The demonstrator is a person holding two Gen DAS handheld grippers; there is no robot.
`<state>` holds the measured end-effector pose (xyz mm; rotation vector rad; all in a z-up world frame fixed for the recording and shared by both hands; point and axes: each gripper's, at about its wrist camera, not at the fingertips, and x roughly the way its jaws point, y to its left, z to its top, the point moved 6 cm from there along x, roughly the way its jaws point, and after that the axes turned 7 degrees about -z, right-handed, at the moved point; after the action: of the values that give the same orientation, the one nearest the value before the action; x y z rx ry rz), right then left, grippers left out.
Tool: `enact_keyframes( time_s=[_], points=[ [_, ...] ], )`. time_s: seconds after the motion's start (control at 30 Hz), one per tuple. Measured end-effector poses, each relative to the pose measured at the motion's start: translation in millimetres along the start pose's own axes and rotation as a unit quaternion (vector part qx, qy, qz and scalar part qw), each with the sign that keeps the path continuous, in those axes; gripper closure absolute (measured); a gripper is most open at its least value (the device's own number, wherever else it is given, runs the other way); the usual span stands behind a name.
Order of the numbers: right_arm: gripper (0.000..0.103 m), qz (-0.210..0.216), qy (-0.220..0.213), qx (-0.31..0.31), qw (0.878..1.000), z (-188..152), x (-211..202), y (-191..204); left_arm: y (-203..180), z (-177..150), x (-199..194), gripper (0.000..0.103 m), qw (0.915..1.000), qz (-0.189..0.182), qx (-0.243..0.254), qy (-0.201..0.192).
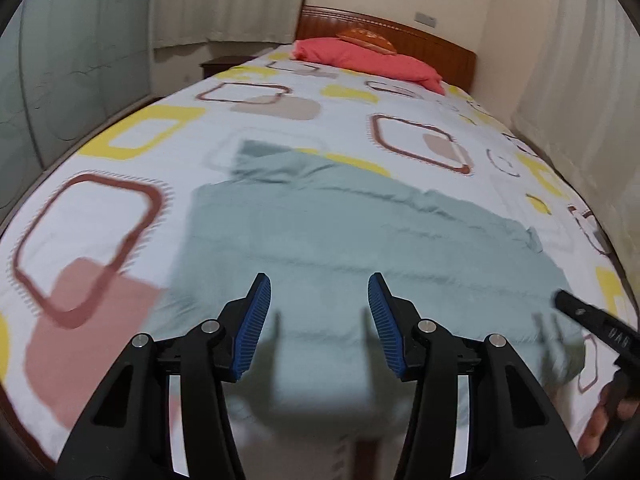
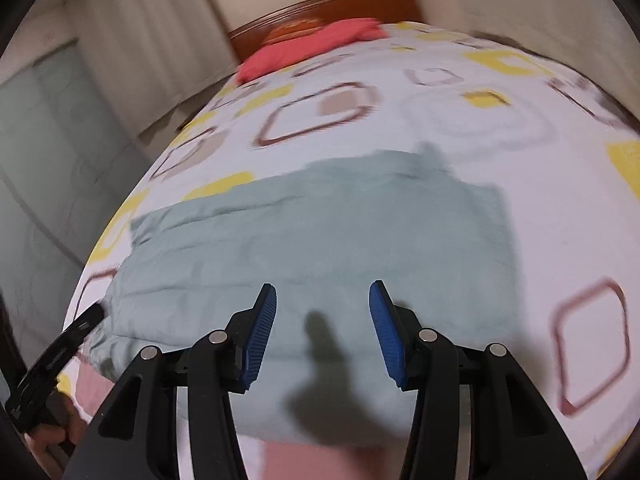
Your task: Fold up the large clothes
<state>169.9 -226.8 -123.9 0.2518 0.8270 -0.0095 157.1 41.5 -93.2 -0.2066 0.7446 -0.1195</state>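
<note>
Both the left gripper (image 1: pixel 319 322) and right gripper (image 2: pixel 322 332) are hanging half-open and empty, the pale green garment (image 1: pixel 360 240) lying beyond their fingers, seemingly released mid-fold on the bed (image 1: pixel 120 200).

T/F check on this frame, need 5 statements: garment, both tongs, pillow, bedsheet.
1. The grey-green garment lies on the patterned bedsheet. True.
2. The left tongs clamp a fold of the garment. False: the pads stand apart with nothing between them; the cloth lies below.
3. The right tongs are empty. True.
4. The pink pillow lies on top of the garment. False: it sits at the far end by the wooden headboard, apart from the garment.
5. The bedsheet is plain white. False: it carries yellow, brown and pink square shapes.
</note>
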Motion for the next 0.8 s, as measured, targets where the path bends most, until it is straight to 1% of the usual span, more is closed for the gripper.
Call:
enact_keyframes(
  time_s=[0.03, 0.1, 0.13, 0.27, 0.4, 0.5, 0.63, 0.8],
  points=[
    [0.054, 0.003, -0.002, -0.018, 1.000, 7, 4, 18, -4, 3, 6, 0.053, 1.0000, 0.001, 0.003, -0.003],
    [0.054, 0.000, -0.010, -0.044, 0.999, 16, 10, 41, -14, 10, 22, 0.054, 0.9999, 0.005, 0.010, -0.001],
    [0.054, -0.006, -0.012, -0.057, 0.998, 18, 15, 52, -16, 10, 31, 0.060, 0.9999, 0.009, 0.010, 0.005],
    [0.054, -0.018, 0.006, -0.084, 0.996, 11, 43, 74, -15, -4, 60, 0.062, 0.9989, 0.030, 0.010, 0.035],
    [0.054, -0.037, 0.029, -0.096, 0.994, -6, 67, 79, -11, -15, 74, 0.062, 0.9981, 0.040, 0.017, 0.044],
    [0.054, -0.053, 0.031, -0.114, 0.992, -16, 83, 78, -8, -19, 84, 0.062, 0.9976, 0.037, 0.012, 0.056],
    [0.054, -0.051, 0.042, -0.108, 0.992, -19, 93, 76, -8, -22, 90, 0.062, 0.9972, 0.039, 0.014, 0.062],
    [0.054, -0.053, 0.040, -0.109, 0.992, -20, 93, 78, -8, -23, 92, 0.062, 0.9971, 0.040, 0.014, 0.063]
  ],
)
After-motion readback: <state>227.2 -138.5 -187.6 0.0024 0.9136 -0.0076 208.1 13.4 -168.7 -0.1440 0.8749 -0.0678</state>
